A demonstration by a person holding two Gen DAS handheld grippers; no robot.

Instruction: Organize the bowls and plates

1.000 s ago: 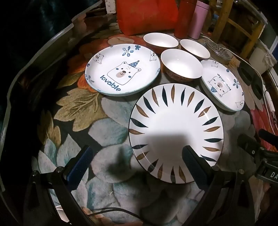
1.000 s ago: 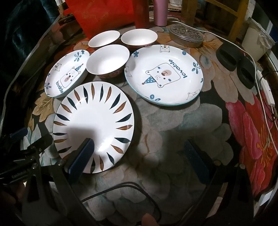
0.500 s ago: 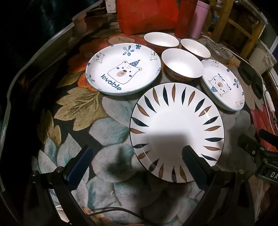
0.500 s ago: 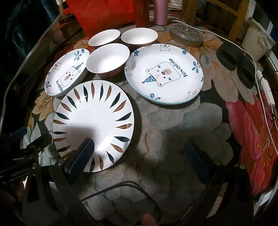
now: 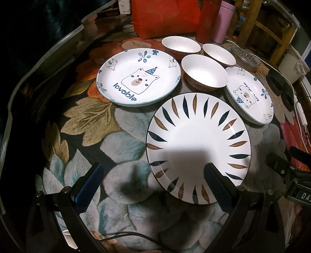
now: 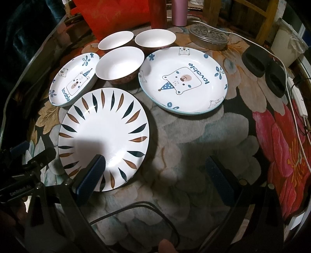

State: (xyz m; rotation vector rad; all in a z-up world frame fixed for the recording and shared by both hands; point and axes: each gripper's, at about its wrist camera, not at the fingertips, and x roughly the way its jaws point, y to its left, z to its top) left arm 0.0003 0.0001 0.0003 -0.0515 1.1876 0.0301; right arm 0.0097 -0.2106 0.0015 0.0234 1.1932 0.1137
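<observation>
Both grippers above table, w/ floral cloth (image 5: 81, 116) under glass top.

L gripper (image 5: 153, 179): jaws spread wide, nothing betw. pads, no contact w/ any dish. Its right-hand finger (image 5: 215, 184) overlaps leaf plate (image 5: 198, 148) rim in view; touching or above, can't tell.

R gripper (image 6: 155, 171): jaws likewise wide apart, empty. Left-hand finger (image 6: 91, 175) overlaps same leaf plate (image 6: 105, 136) at its 6 o'clock edge; contact not resolvable. Other finger over bare cloth.

Dish layout, L wrist view:
- Leaf plate (radial blue/brown leaves), nearest, ctr-right of frame, flat on cloth.
- Bear plate A (image 5: 139, 77), "lovable" text upright, at 11 o'clock from leaf plate, just beside it, not touching.
- Bear plate B (image 5: 250, 95), at 1–2 o'clock from leaf plate, rim close to it.
- Big bowl (image 5: 204, 75), at 12 o'clock from leaf plate, betw. the two bear plates.
- Two smaller bowls behind: rear-L bowl (image 5: 180, 45), rear-R bowl (image 5: 218, 54), side by side, upright.
All dishes separate, none stacked.

Background at 12 o'clock: red bag (image 5: 165, 17), red bottle (image 5: 207, 21), pink bottle (image 5: 222, 21). Round metal lid (image 6: 208, 37) at 1 o'clock in R wrist view; two black pads (image 6: 264, 68) and white cable (image 6: 291, 93) at 2–3 o'clock.
</observation>
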